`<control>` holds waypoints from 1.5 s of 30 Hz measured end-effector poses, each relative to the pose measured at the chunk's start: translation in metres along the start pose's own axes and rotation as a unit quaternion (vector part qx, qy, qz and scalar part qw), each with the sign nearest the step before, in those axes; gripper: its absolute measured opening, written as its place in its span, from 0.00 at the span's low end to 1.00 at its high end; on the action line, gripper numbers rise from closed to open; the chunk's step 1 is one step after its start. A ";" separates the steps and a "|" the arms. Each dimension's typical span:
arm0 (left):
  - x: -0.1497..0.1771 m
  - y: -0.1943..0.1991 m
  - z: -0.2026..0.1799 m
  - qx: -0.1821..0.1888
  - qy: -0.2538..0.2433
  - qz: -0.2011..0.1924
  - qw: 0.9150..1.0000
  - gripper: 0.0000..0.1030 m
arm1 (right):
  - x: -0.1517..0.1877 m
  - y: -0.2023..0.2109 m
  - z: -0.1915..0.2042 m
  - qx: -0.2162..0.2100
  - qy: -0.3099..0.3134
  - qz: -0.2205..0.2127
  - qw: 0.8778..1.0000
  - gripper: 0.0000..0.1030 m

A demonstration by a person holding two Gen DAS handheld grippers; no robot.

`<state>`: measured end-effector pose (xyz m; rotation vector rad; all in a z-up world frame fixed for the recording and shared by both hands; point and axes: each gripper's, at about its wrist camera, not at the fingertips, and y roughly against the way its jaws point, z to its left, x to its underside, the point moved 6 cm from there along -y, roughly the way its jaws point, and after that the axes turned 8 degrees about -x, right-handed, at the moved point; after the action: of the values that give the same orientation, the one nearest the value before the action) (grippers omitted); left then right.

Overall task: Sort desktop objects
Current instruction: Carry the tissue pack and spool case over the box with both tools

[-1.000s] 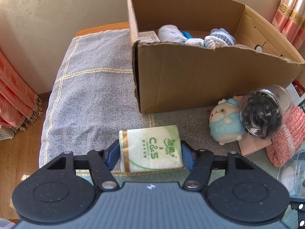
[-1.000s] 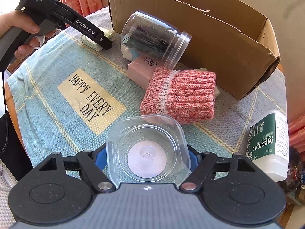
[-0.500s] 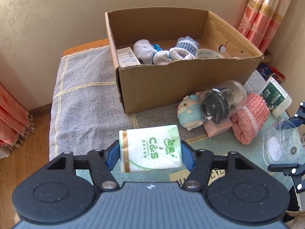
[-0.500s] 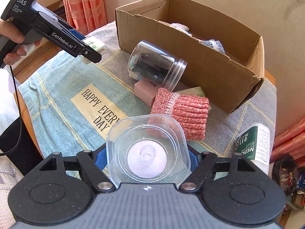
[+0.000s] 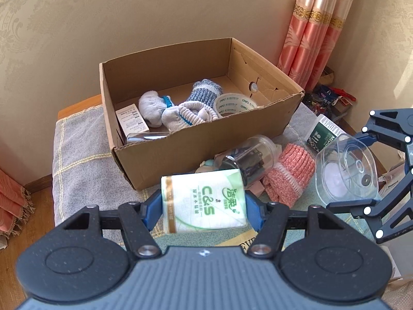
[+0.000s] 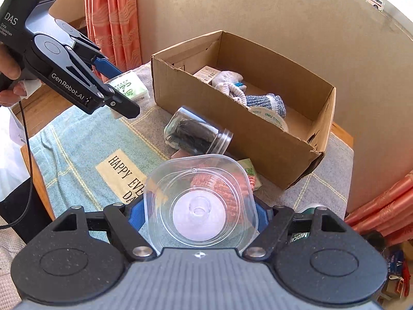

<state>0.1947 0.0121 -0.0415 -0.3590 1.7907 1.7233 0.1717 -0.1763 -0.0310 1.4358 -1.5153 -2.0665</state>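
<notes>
1. From the left wrist:
   - Left gripper (image 5: 204, 204) is clamped on a tissue pack (image 5: 204, 204), its blue fingers (image 5: 149, 210) pressing both short ends; the pack is held in the air above the cloth (image 5: 77, 160), tilted slightly.
   - Beyond it stands an open box (image 5: 206, 152) against the wall. Inside lie rolled socks (image 5: 178, 111), a tape roll (image 5: 233, 103) and a small carton (image 5: 131, 120).
   - On the cloth just in front of the box lies a clear jar (image 5: 247, 159) on its side, touching a pink knit roll (image 5: 290, 177) to its right. A green-labelled bottle (image 5: 324, 133) lies behind the roll.
   - At the right edge, the right gripper (image 5: 346, 170) holds a clear tub (image 5: 346, 170) in the air.

2. From the right wrist:
   - Right gripper (image 6: 200, 206) is closed on the tub (image 6: 200, 206), squeezed between its blue pads, bottom facing the camera, raised above the cloth (image 6: 77, 152), which reads "HAPPY EVE… DA…".
   - Through and behind the tub shows the knit roll (image 6: 222, 186); the jar (image 6: 197, 134) lies farther on, near the box (image 6: 260, 152).
   - The box holds the socks (image 6: 265, 102), the tape (image 6: 273, 118) and the carton (image 6: 207, 73).
   - At upper left a hand (image 6: 9, 77) grips the left gripper (image 6: 124, 95), which pinches the pack (image 6: 130, 89) in the air, level with the box's near corner and apart from it.
   - The bottle (image 6: 299, 235) peeks out behind the right linkage.
</notes>
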 end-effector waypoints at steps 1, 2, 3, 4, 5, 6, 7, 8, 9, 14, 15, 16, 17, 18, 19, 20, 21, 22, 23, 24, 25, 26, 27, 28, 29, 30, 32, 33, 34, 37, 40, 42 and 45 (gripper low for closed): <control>-0.004 0.001 -0.001 0.002 -0.001 -0.003 1.000 0.63 | -0.004 0.001 -0.001 0.003 0.002 -0.004 1.000 0.79; -0.008 0.002 -0.002 0.003 -0.001 -0.007 1.000 0.63 | -0.007 0.002 -0.002 0.006 0.005 -0.007 1.000 0.79; -0.012 0.004 -0.003 0.005 -0.002 -0.011 1.000 0.63 | -0.011 0.004 -0.004 0.008 0.008 -0.011 1.000 0.79; -0.017 0.005 -0.003 0.006 -0.004 -0.015 1.000 0.63 | -0.015 0.005 -0.006 0.011 0.010 -0.015 1.000 0.79; -0.022 0.006 -0.003 0.006 -0.004 -0.019 1.000 0.63 | -0.019 0.007 -0.008 0.013 0.011 -0.020 1.000 0.79; -0.027 0.007 -0.003 0.006 -0.005 -0.024 1.000 0.63 | -0.023 0.008 -0.011 0.014 0.012 -0.024 1.000 0.79; -0.033 0.008 -0.003 0.007 -0.006 -0.029 1.000 0.63 | -0.028 0.010 -0.014 0.016 0.012 -0.029 0.999 0.79; -0.037 0.009 -0.003 0.008 -0.006 -0.032 0.999 0.63 | -0.033 0.012 -0.016 0.017 0.013 -0.033 0.999 0.79; -0.042 0.009 -0.003 0.009 -0.006 -0.035 0.999 0.63 | -0.037 0.013 -0.019 0.020 0.014 -0.037 0.999 0.79; -0.066 0.006 0.000 0.012 -0.005 -0.046 0.999 0.63 | -0.059 0.020 -0.034 0.030 0.013 -0.060 0.998 0.79; -0.070 0.005 0.000 0.011 -0.006 -0.047 0.999 0.63 | -0.063 0.021 -0.036 0.030 0.013 -0.062 0.998 0.79; -0.075 0.003 0.001 0.011 -0.007 -0.049 0.999 0.63 | -0.067 0.020 -0.039 0.031 0.013 -0.064 0.997 0.79; -0.079 0.001 0.001 0.011 -0.007 -0.050 0.999 0.63 | -0.070 0.019 -0.042 0.033 0.014 -0.066 0.997 0.79; -0.083 -0.001 0.002 0.012 -0.006 -0.051 0.999 0.63 | -0.073 0.018 -0.046 0.034 0.014 -0.066 0.997 0.79; -0.087 -0.004 0.003 0.013 -0.005 -0.051 0.999 0.63 | -0.077 0.017 -0.049 0.036 0.014 -0.067 0.997 0.79; -0.090 -0.007 0.003 0.014 -0.005 -0.052 0.999 0.63 | -0.080 0.015 -0.053 0.037 0.013 -0.067 0.997 0.79; -0.095 -0.010 0.004 0.015 -0.006 -0.052 0.999 0.63 | -0.084 0.013 -0.056 0.037 0.013 -0.066 0.997 0.79; -0.099 -0.014 0.005 0.015 -0.005 -0.052 0.999 0.63 | -0.088 0.011 -0.060 0.038 0.013 -0.066 0.997 0.79; -0.104 -0.018 0.006 0.014 -0.003 -0.051 0.999 0.63 | -0.091 0.008 -0.064 0.039 0.013 -0.065 0.997 0.79; -0.108 -0.023 0.008 0.015 0.000 -0.049 0.999 0.63 | -0.095 0.005 -0.068 0.040 0.013 -0.064 0.997 0.79; -0.112 -0.028 0.010 0.016 0.004 -0.046 0.999 0.63 | -0.099 0.003 -0.072 0.039 0.012 -0.063 0.997 0.79; -0.115 -0.031 0.011 0.017 0.007 -0.044 0.999 0.63 | -0.102 0.000 -0.076 0.039 0.012 -0.061 0.997 0.79; -0.119 -0.037 0.012 0.019 0.010 -0.041 0.999 0.63 | -0.106 -0.003 -0.080 0.039 0.011 -0.060 0.997 0.79; -0.122 -0.041 0.013 0.019 0.012 -0.039 0.999 0.63 | -0.109 -0.006 -0.085 0.038 0.010 -0.059 0.997 0.79; -0.125 -0.046 0.014 0.018 0.012 -0.037 0.999 0.63 | -0.112 -0.009 -0.089 0.038 0.009 -0.058 0.998 0.79; -0.128 -0.050 0.015 0.016 0.012 -0.035 0.999 0.63 | -0.115 -0.013 -0.093 0.038 0.007 -0.056 0.998 0.79; -0.131 -0.057 0.016 0.014 0.011 -0.031 0.999 0.63 | -0.120 -0.019 -0.101 0.038 0.004 -0.053 0.998 0.79; -0.134 -0.062 0.016 0.013 0.011 -0.028 0.999 0.63 | -0.123 -0.022 -0.105 0.038 0.002 -0.052 0.998 0.79; -0.135 -0.066 0.017 0.013 0.011 -0.026 1.000 0.63 | -0.125 -0.026 -0.109 0.037 0.000 -0.051 0.998 0.79; -0.141 -0.078 0.019 0.011 0.008 -0.021 1.000 0.63 | -0.129 -0.038 -0.122 0.033 -0.009 -0.045 0.998 0.79; -0.144 -0.090 0.021 0.008 0.009 -0.015 1.000 0.63 | -0.132 -0.051 -0.133 0.033 -0.013 -0.036 0.999 0.79; -0.146 -0.097 0.023 0.004 0.011 -0.012 1.000 0.63 | -0.132 -0.059 -0.140 0.033 -0.015 -0.029 0.999 0.79; -0.148 -0.105 0.024 -0.001 0.012 -0.011 1.000 0.68 | -0.132 -0.073 -0.149 0.032 -0.021 -0.020 0.999 0.79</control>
<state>0.3766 -0.0091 -0.0359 -0.4005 1.7968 1.7126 0.3820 -0.1508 -0.0147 1.4647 -1.5966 -2.1017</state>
